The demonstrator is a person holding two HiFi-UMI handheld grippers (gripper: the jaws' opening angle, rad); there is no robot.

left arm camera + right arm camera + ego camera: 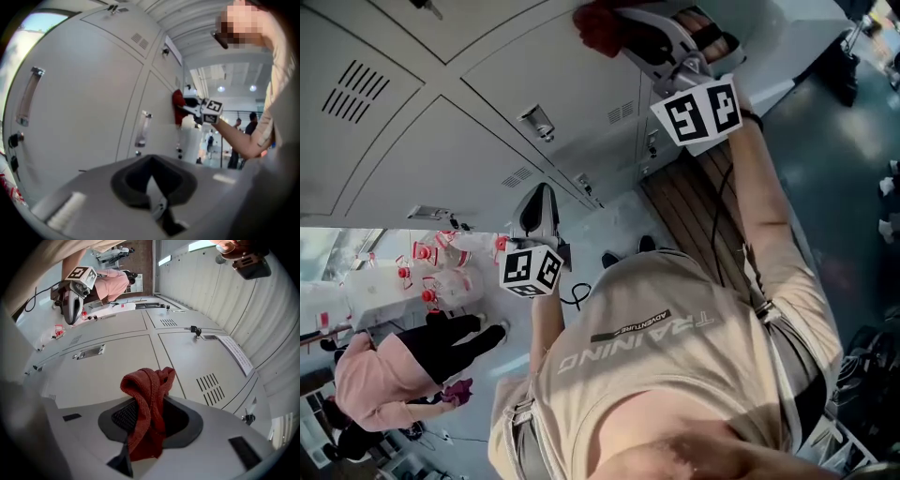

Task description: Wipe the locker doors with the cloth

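Far to your left in the head view, a person in a pink top (375,384) is near a cluster of clear plastic bottles with red caps (436,267). Above them, the bank of pale grey metal locker doors (441,150) fills the upper left, with slotted vents (354,89) and a small silver latch (536,122) on the doors.

Your left gripper (541,197) is held low, well apart from the cloth, with its marker cube (532,269) facing the camera. In the left gripper view its dark-padded fingers (129,180) meet at the tips with nothing between them. They point at a door with a clear upright handle (143,129).

Further right, your right arm reaches up and your right gripper (623,26) is at the top of the head view, at an upper door. Its fingers are clamped on the crumpled red cloth (147,397). In the right gripper view the cloth bunches up out of the pads and drapes down between them, in front of the seam between two doors. From the left gripper view the cloth looks pressed against the door face.

To the right of the lockers runs a strip of brown wooden slats (694,211), and beyond it lies the dark floor (834,169).
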